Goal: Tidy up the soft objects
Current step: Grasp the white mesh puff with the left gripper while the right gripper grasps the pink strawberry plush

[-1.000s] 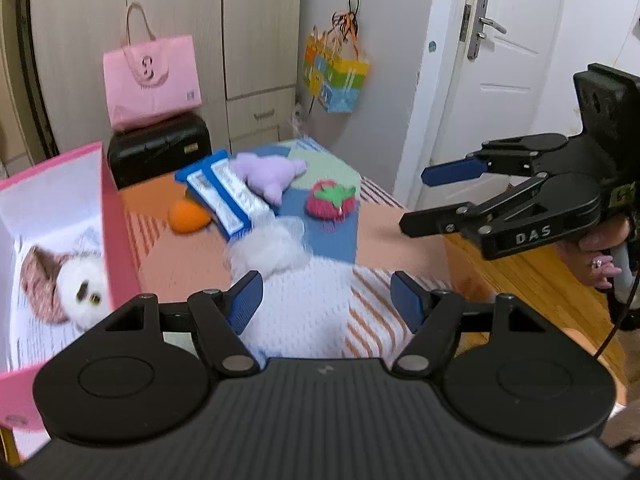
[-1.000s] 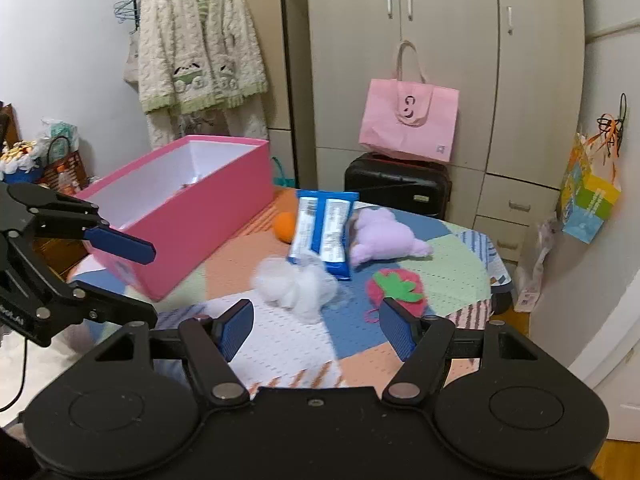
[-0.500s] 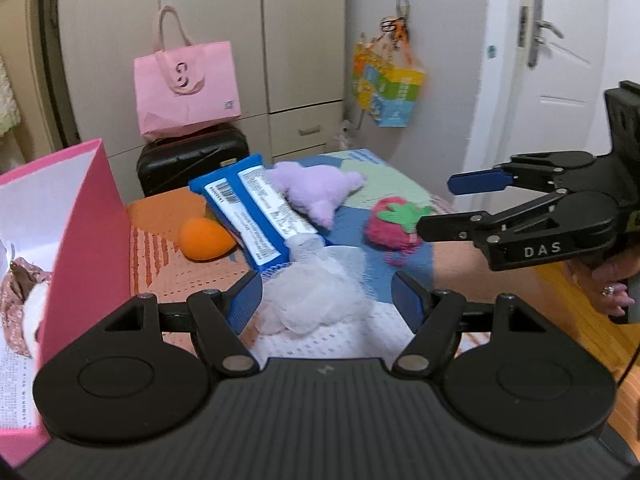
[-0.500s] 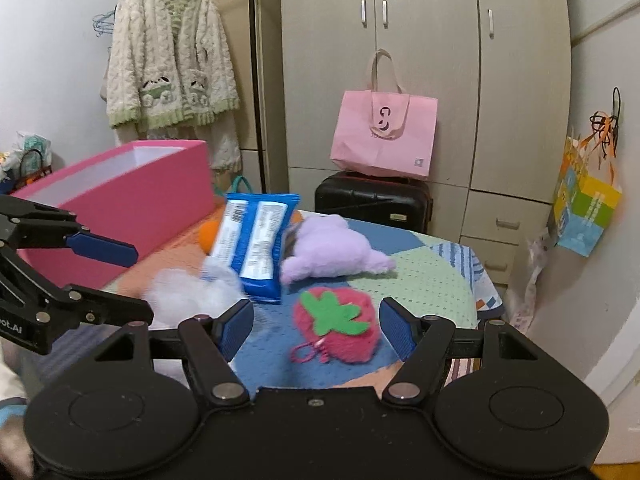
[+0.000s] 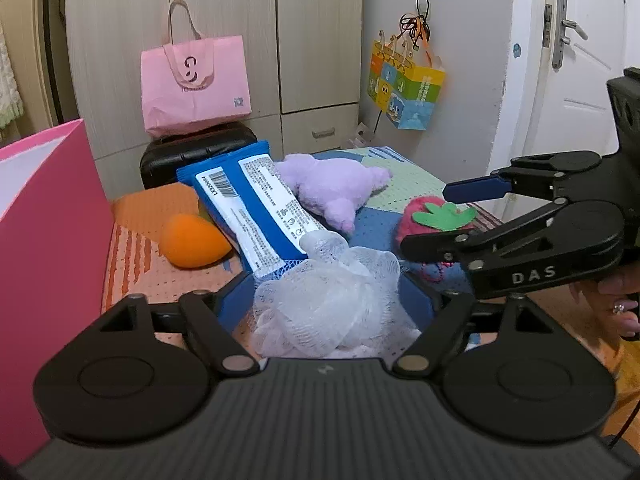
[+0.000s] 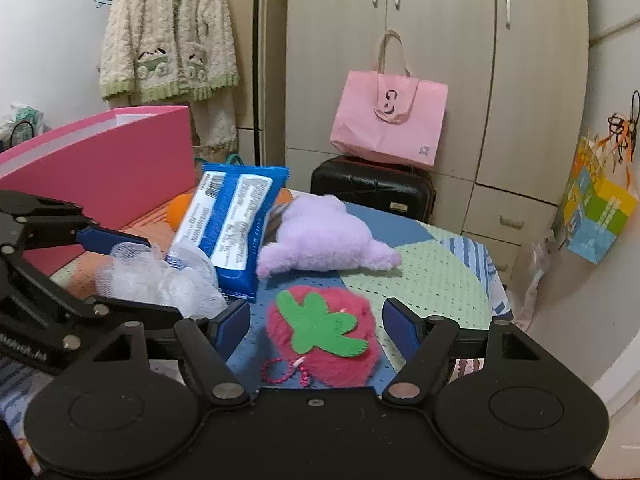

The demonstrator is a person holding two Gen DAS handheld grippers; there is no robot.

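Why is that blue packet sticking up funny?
The blue packet isn't lying flat: it is tilted, propped partly over the orange sponge and against the purple plush, its near end by the white mesh puff.

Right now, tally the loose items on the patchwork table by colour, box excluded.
White: 1, mesh bath puff
Orange: 1, egg-shaped sponge
Blue: 1, wipes pack
Purple: 1, plush toy
Red with green leaf: 1, strawberry plush
Total: 5
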